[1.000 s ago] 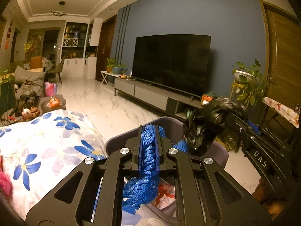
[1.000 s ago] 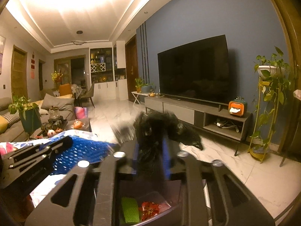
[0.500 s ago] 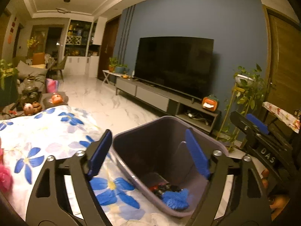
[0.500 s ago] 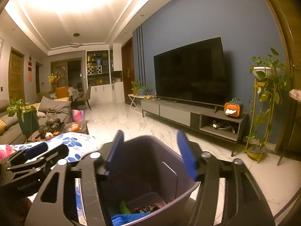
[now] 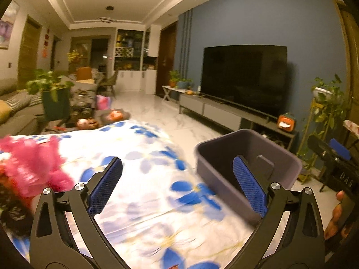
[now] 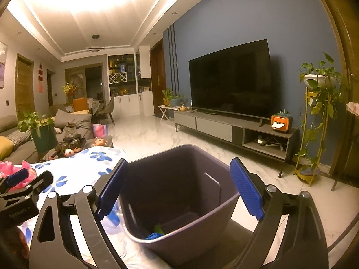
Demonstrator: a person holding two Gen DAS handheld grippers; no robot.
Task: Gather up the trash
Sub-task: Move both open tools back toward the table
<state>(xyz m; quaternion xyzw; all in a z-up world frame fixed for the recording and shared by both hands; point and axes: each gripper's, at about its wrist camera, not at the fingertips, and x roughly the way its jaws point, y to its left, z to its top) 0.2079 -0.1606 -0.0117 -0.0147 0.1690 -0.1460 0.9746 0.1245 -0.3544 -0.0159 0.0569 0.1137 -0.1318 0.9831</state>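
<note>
Looking along the left hand-held gripper [image 5: 177, 188], the left wrist view shows its two blue-padded fingers spread wide with nothing between them, above a worktop covered by a white cloth printed with blue flowers [image 5: 143, 204]. A crumpled pink plastic wrapper [image 5: 33, 168] lies at the left edge of that cloth, blurred, with a dark item just below it that cannot be identified. The dark grey plastic bin [image 5: 226, 179] stands at the right end of the worktop, partly behind the right finger. At the far right, the right hand-held gripper [image 5: 334, 154] appears as a black body with a blue pad, a person's fingers [image 5: 336, 210] beneath it. In the right wrist view, the right hand-held gripper [image 6: 179, 188] is likewise fully open and empty, its fingers framing the bin's [image 6: 193, 242] open mouth directly from above and behind. At the bottom of the bin lie a blue scrap [image 6: 152, 235] and a green scrap [image 6: 158, 228], touching each other. The floral cloth [image 6: 74, 170] extends to the left, where the left hand-held gripper [image 6: 22, 183] sits near the pink wrapper [image 6: 13, 170]. A black television [image 6: 231, 80] stands against the blue wall behind.
</note>
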